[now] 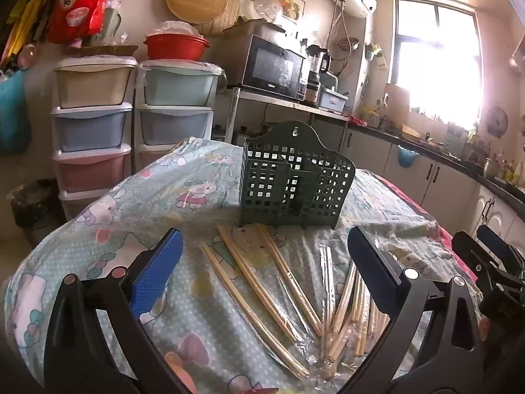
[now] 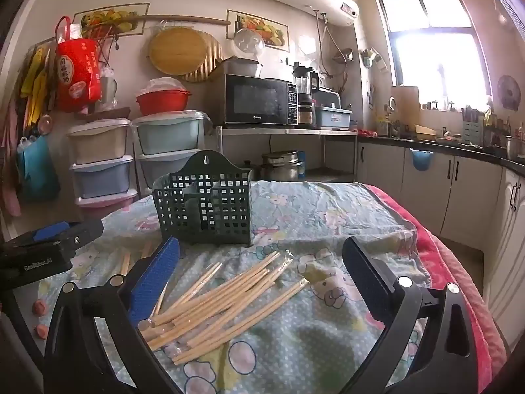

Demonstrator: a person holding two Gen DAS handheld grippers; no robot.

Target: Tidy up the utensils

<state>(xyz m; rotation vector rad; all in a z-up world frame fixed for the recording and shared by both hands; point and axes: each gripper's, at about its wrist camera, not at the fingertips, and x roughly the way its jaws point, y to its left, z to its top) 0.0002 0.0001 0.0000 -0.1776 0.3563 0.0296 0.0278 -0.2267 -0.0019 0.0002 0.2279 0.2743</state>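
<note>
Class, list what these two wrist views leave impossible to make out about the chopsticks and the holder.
- Chopsticks: exact count; they overlap, and the left gripper's fingers cover some in the left view.
- Green holder: its floor, hidden by its lattice walls in both views.
- Window: outside washed out by glare.

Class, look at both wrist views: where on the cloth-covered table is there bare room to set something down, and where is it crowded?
Free: the cloth right of the green holder, out to the red edge; also the near-right patch below the chopsticks. In the left view, the cloth left of the holder is bare too. Crowded: the strip in front of the holder, where chopsticks fan out.
</note>
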